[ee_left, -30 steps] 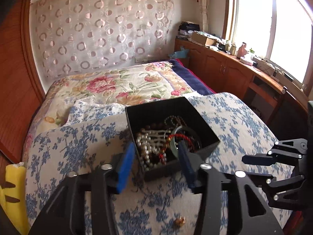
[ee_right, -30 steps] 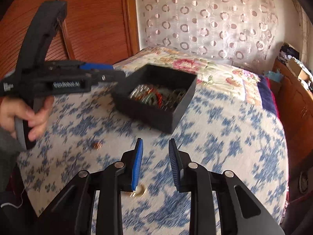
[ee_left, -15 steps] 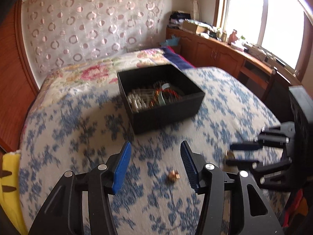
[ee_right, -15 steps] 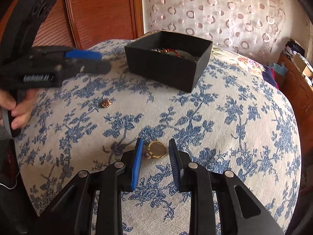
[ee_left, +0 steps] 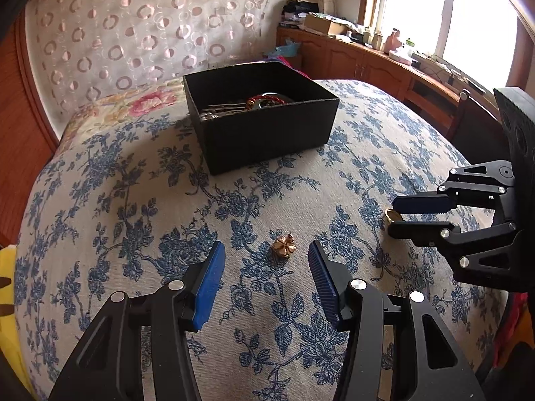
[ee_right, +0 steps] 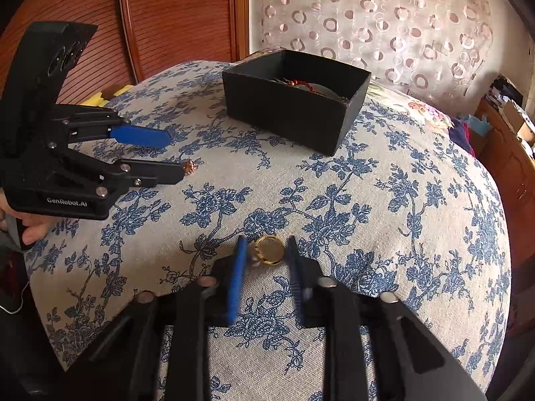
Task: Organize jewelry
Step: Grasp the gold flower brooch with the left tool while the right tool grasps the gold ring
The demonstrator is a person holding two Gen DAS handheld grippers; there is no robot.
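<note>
A black open box (ee_left: 260,118) holding beads and bracelets stands on the blue-flowered cloth; it also shows in the right wrist view (ee_right: 294,100). A small copper flower earring (ee_left: 283,246) lies on the cloth between the tips of my open left gripper (ee_left: 265,260); it also shows in the right wrist view (ee_right: 190,166). A gold ring (ee_right: 268,250) lies between the tips of my open right gripper (ee_right: 265,254), with small gaps on both sides. In the left wrist view the ring (ee_left: 392,215) peeks out between the right gripper's fingers (ee_left: 419,204).
The cloth covers a rounded table (ee_left: 133,200) that drops off at the near and right edges. A floral bed (ee_left: 147,102) lies behind the box. A wooden counter (ee_left: 384,63) under the window is at the right. A yellow object (ee_left: 8,300) is at the left edge.
Both grippers have dropped lower and moved forward. The left now straddles the earring and the right straddles the ring. The box sits farther away in both views.
</note>
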